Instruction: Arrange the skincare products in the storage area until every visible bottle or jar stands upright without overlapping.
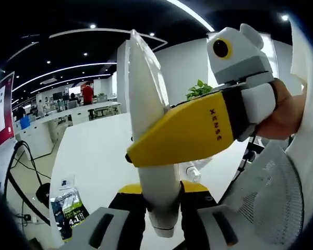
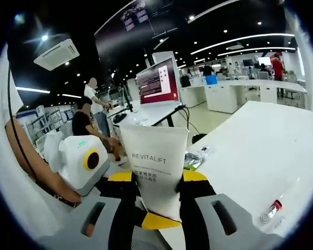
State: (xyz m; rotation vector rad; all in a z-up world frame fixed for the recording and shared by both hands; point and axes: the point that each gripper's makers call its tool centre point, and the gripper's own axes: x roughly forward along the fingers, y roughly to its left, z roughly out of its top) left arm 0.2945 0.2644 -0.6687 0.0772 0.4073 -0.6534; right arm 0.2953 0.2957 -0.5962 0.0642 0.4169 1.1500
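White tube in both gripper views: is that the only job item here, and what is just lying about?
Job items:
white tube, marked REVITALIFT, clamped in both grippers
left gripper
right gripper

Lying about:
dark packet on the white table
small vial near the table edge
red screen

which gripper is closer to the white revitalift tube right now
Neither is clearly nearer: both touch the white tube. The left gripper clamps its cap end from below, and the right gripper clamps the tube too, its yellow jaw crossing the tube's side in the left gripper view.
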